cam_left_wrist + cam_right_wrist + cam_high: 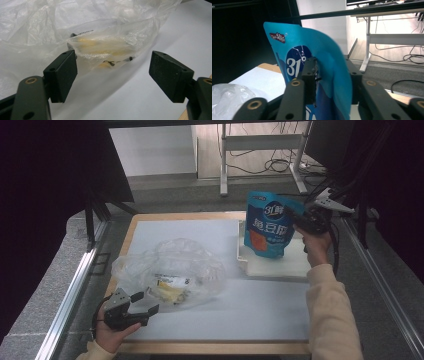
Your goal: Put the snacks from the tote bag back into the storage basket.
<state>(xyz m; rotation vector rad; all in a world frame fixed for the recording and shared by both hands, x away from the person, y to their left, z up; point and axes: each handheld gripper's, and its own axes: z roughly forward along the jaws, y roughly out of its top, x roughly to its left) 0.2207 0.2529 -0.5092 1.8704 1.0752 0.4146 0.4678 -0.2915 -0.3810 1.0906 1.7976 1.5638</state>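
Note:
A blue snack pouch (267,227) stands upright on a shallow white tray (295,266) at the right of the table. My right gripper (299,220) is at the pouch's upper right edge. In the right gripper view the curved top of the pouch (322,50) passes between the jaws, which stand apart, so my right gripper (332,72) is open around it. A clear plastic bag (170,267) with a yellow packet (171,290) inside lies at the left. My left gripper (145,302) is open just in front of the bag (50,25), nothing between the pads of my left gripper (112,72).
A white mat (235,320) covers the wooden table. Metal rails run along both sides, and a desk frame with cables (260,150) stands on the floor beyond the far edge. A sleeved forearm (330,315) reaches in at the right.

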